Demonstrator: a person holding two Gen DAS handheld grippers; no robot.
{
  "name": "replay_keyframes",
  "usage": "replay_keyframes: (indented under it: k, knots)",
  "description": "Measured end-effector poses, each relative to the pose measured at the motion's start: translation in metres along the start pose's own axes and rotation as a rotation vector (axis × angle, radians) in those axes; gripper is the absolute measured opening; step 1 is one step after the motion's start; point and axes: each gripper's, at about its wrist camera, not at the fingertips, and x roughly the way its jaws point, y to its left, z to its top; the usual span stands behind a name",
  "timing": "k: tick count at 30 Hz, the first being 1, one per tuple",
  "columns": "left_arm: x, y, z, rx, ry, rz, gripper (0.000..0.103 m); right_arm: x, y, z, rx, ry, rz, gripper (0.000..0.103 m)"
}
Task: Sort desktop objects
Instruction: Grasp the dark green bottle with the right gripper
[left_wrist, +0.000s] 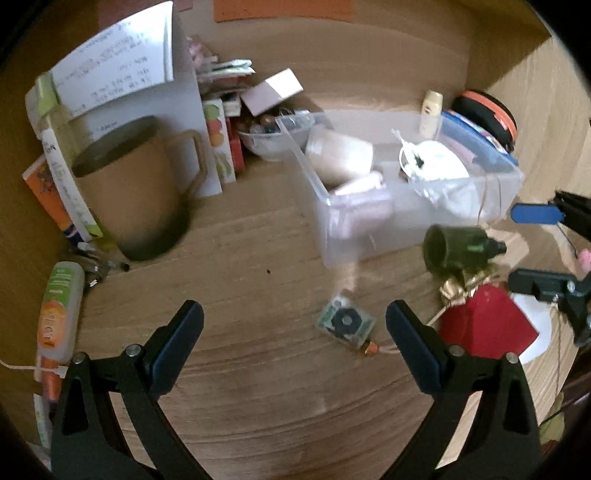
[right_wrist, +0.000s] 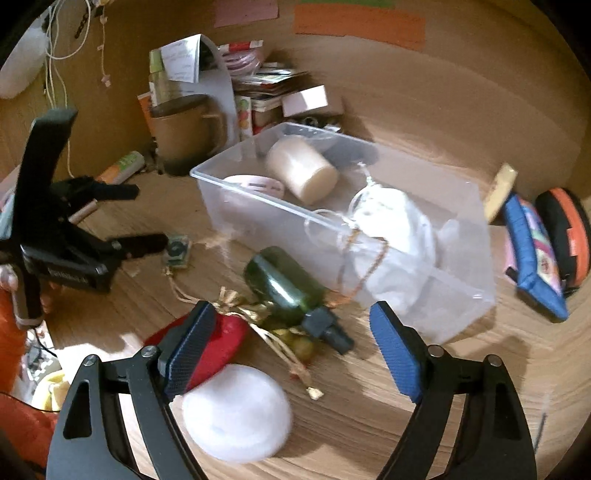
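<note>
While print stays illegible, paper (left_wrist: 118, 62) behind mug (left_wrist: 136, 184), both tools gaping.

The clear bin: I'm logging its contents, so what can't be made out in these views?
- Left wrist view: clear bin contents smeared by motion blur; pink item unidentifiable.
- Right wrist view: white bundle veiled by the bin's cloudy wall.
- Paper sheet: print too small to read.

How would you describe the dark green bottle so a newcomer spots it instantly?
Start at the clear plastic bin in the middle of the wooden desk. Just in front of its near wall lies the dark green bottle, on its side. It's the only green glassy item there, with a black cap, next to a red pouch.
</note>
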Motion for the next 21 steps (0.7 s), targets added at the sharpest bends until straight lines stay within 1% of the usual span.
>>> replay_keyframes:
  k: [3,8,11,14,16,18,21]
  knots:
    - [0.003,-0.001,-0.003,0.014,0.003,-0.020,0.100,0.006,0.003,0.004,0.005,0.020,0.048,0.066]
    - [0.005,-0.003,-0.002,0.033,-0.001,-0.067,0.100,0.020,0.006,0.012,-0.015,0.051,0.028,0.064]
    - [0.007,-0.003,-0.001,0.039,-0.005,-0.065,0.100,0.031,0.007,0.016,-0.025,0.078,0.025,0.061]
    - [0.011,-0.002,0.001,0.033,0.000,-0.062,0.100,0.041,0.006,0.017,-0.029,0.106,0.024,0.061]
    - [0.013,-0.002,0.001,0.033,0.004,-0.070,0.096,0.047,0.004,0.018,-0.023,0.120,0.036,0.061]
    - [0.016,-0.004,0.001,0.041,0.017,-0.084,0.085,0.052,0.003,0.018,-0.022,0.132,0.041,0.061]
    - [0.020,-0.005,0.001,0.047,0.041,-0.103,0.079,0.058,0.004,0.019,-0.030,0.141,0.041,0.060]
